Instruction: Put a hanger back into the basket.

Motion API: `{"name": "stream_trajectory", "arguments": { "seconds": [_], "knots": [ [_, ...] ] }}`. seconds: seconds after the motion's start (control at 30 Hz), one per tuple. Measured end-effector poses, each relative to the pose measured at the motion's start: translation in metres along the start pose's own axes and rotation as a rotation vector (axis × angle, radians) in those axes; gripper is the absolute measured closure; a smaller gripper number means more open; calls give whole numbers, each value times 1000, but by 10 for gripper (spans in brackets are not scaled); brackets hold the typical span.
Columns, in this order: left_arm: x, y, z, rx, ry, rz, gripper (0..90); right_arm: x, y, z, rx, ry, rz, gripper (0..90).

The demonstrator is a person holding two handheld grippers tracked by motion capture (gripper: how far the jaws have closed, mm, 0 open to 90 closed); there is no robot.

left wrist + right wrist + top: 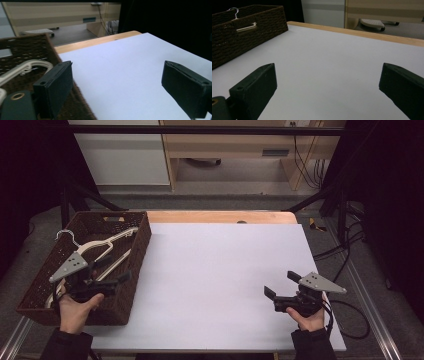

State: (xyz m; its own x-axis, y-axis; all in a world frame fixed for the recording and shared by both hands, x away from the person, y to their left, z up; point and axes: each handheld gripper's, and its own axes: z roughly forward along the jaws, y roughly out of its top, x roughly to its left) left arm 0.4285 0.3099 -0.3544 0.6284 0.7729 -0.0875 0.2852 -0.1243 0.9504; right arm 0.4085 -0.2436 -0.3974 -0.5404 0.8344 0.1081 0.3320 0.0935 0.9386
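Note:
A dark brown woven basket (142, 245) stands at the table's left side and holds cream plastic hangers (102, 245) with a metal hook (64, 234). My left gripper (114, 269) hovers over the basket's near right part, open, with nothing between its jaws. In the left gripper view the basket rim (50, 52) and a cream hanger (27, 66) lie beside the left jaw. My right gripper (281, 285) is held open over the white sheet near the front right, holding nothing. The right gripper view shows the basket (249, 32) far left with a hanger hook (234, 11) sticking up.
A large white sheet (220, 280) covers the table, with a wooden edge (220, 216) at the back. Cables (345, 250) trail off the right side. Beyond the table stand a wooden desk (235, 150) and a white cabinet (120, 155).

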Motion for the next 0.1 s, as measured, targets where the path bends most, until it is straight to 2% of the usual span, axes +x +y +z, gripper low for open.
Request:
{"name": "stream_trajectory", "arguments": {
  "seconds": [0.1],
  "knots": [
    [-6,-7,6,8,-6,4,93,-1,0,-2,-3,2,-1,19]
  ]
}}
